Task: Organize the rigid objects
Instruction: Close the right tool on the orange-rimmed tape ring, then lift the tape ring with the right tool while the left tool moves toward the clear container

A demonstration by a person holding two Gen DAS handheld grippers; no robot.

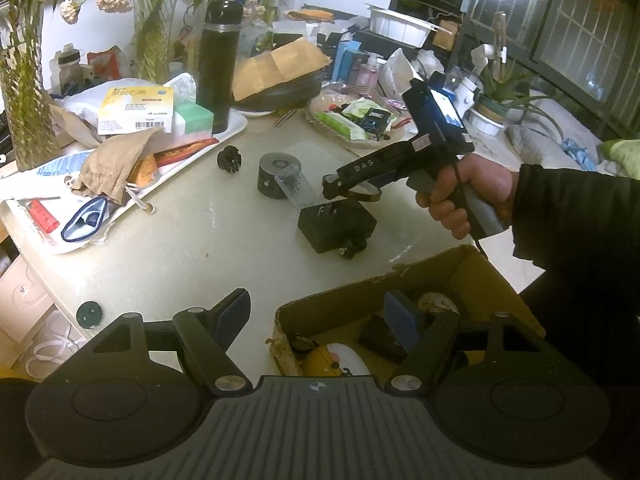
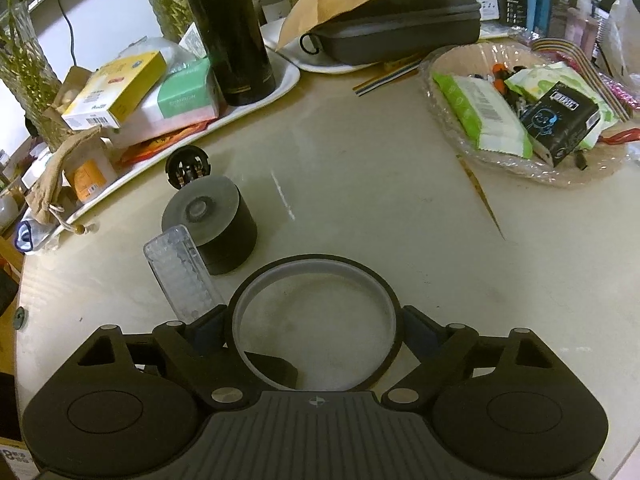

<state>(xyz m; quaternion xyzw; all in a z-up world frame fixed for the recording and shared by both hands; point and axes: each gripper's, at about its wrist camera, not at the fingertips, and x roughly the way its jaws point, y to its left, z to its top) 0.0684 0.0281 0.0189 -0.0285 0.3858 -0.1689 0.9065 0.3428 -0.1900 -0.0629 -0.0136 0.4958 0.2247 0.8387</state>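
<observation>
From my left wrist, my left gripper (image 1: 316, 316) stands wide with nothing between its fingers, hovering at the near edge of the desk (image 1: 200, 240). Its right finger hangs over an open cardboard box (image 1: 472, 276) that already has a few things in it — something yellow, a dark block, a round tin. Further out on the desk I see a black adapter (image 1: 336, 226) with its prongs up, a clear case (image 1: 298, 190) leaning on a black spool (image 1: 276, 176), and a small black plug (image 1: 229, 159) beyond them. A green cap (image 1: 89, 314) lies near the desk's left edge. My right hand (image 1: 468, 192) holds the right gripper (image 1: 352, 189) over the adapter, with a dark ring (image 1: 362, 193) at its tip.

From my right wrist, the gripper (image 2: 316, 322) has the ring (image 2: 316, 268) between its fingers (image 2: 208, 328), the blue pads at the ring's left and right sides — whether they press it yet I cannot tell. A dark corner shows through the ring's lower left. The clear case (image 2: 182, 276) lies just left of the ring, against the spool (image 2: 212, 220), and the plug (image 2: 188, 168) sits behind that. A basket (image 2: 440, 100) of packets stands well apart at upper right.
</observation>
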